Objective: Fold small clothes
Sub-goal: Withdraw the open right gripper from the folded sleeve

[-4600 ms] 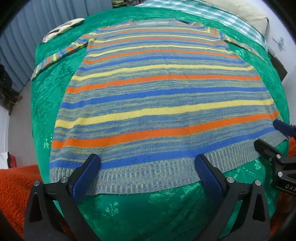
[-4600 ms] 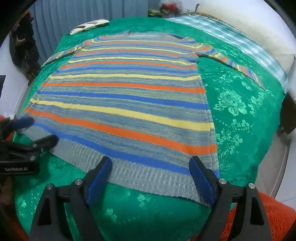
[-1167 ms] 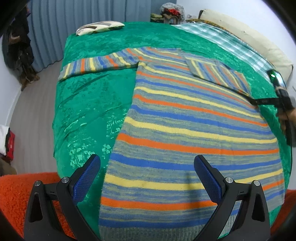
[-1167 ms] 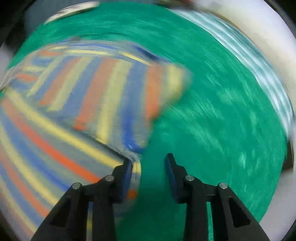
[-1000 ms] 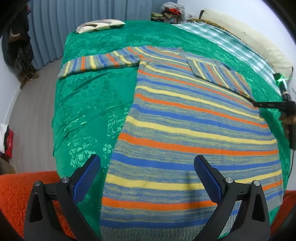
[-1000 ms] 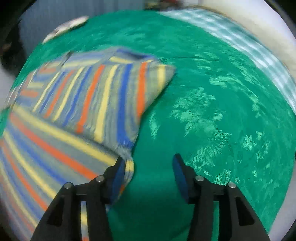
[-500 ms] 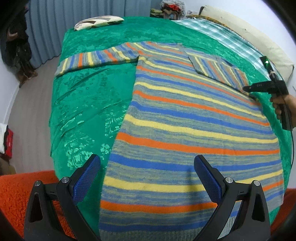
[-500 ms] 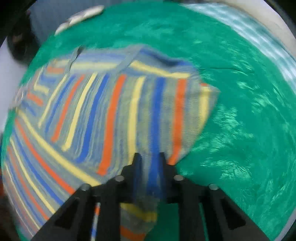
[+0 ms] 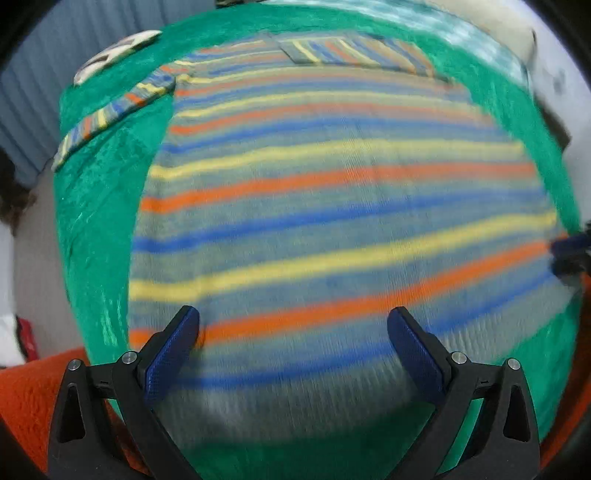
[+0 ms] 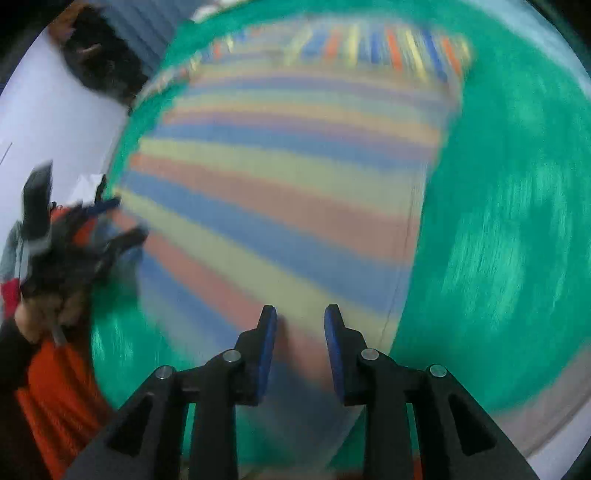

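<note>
A striped knit sweater (image 9: pixel 332 206) in grey, blue, yellow and orange lies flat on a green bedspread (image 9: pixel 96 206). Its right sleeve (image 9: pixel 354 51) is folded across the chest; its left sleeve (image 9: pixel 110 114) stretches out to the left. My left gripper (image 9: pixel 291 332) is open wide, just above the sweater's hem. My right gripper (image 10: pixel 300 325) is open with a narrow gap, empty, over the sweater's lower right part (image 10: pixel 280 206). Both views are blurred by motion. The right gripper shows at the right edge of the left wrist view (image 9: pixel 570 254); the left gripper shows in the right wrist view (image 10: pixel 110 229).
A patterned pillow (image 9: pixel 114 55) lies at the bed's far left corner. An orange blanket (image 9: pixel 26 398) lies at the near edge of the bed. A checked cloth and a cream pillow (image 9: pixel 491 26) lie at the far right. Grey curtains (image 9: pixel 74 44) hang behind.
My right gripper has let go of the folded right sleeve, opened slightly and swung back down to the hem's right side. My left gripper has moved in over the hem.
</note>
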Available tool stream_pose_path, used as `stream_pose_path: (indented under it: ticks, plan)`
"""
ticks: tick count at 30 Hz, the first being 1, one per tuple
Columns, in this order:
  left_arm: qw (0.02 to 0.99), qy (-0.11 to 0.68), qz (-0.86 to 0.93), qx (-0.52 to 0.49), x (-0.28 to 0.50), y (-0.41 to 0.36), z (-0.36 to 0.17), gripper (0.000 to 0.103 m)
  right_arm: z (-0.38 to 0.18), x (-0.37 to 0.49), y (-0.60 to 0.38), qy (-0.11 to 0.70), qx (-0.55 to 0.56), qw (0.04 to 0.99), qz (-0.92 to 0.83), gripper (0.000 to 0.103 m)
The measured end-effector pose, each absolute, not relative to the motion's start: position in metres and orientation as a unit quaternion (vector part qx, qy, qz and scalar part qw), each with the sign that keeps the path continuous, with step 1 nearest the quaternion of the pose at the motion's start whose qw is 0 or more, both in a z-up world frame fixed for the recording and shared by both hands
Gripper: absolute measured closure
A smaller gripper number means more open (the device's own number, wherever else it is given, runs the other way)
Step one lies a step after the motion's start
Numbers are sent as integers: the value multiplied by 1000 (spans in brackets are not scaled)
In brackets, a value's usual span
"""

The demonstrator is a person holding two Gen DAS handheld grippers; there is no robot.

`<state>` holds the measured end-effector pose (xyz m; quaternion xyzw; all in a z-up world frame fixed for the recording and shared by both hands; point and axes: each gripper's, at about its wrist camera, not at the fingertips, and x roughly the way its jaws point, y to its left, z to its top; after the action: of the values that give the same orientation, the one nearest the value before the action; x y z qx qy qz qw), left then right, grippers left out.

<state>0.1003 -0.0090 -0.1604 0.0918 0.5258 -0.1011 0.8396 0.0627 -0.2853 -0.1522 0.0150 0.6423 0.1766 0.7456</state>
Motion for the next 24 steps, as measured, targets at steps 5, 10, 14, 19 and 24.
stream_pose_path:
  ticks: [5, 10, 14, 19, 24]
  plan:
    - [842, 520, -122, 76, 80, -9, -146, 2, -127, 3, -277, 593, 23, 795, 121, 75]
    - [855, 501, -119, 63, 74, -13, -147, 1, -95, 5, -251, 505, 74, 852, 116, 59]
    - [854, 502, -120, 62, 73, -13, -164, 0, -124, 26, -228, 487, 98, 863, 89, 56]
    - [853, 505, -119, 60, 72, -11, -163, 0, -155, 14, -211, 520, 32, 849, 87, 55]
    - [850, 508, -124, 64, 73, -10, -164, 0, -158, 13, -199, 518, 8, 851, 81, 46]
